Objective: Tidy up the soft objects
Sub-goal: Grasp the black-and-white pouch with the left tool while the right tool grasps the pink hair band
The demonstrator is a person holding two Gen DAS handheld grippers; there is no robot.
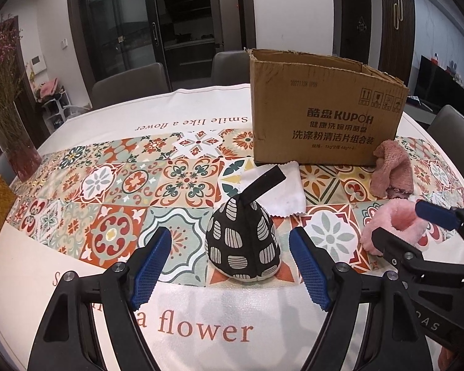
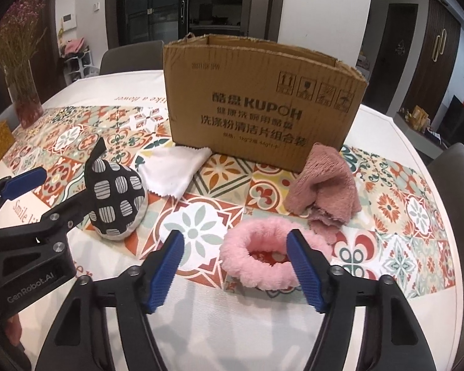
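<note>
Left wrist view: the left hand-held gripper (image 1: 230, 266) is seen spread wide, nothing pinched, with the black patterned pouch (image 1: 242, 241) standing on the desk (image 1: 201, 105) in the gap between the blue pads (image 1: 153, 262), not touched by either. A black strap is stuck up from the pouch's peak. Just behind it a white cloth (image 1: 283, 191) is laid flat, and behind that the open cardboard box (image 1: 321, 114) is placed. A dusty-pink towel (image 1: 393, 170) is bunched against the box's right corner. At the right edge the right hand-held gripper (image 1: 408, 222) is caught beside the pink fluffy ring (image 1: 393, 228).

Right wrist view: the right hand-held gripper (image 2: 235, 266) is shown with jaws apart, gripping nothing; the pink fluffy ring (image 2: 256, 256) is straddled on one side, the right pad being set over its hollow centre. Whether fur is touched cannot be told. The towel (image 2: 324, 191) is seen just beyond, the pouch (image 2: 117, 201) at left beside the left hand-held gripper (image 2: 49, 198).
</note>
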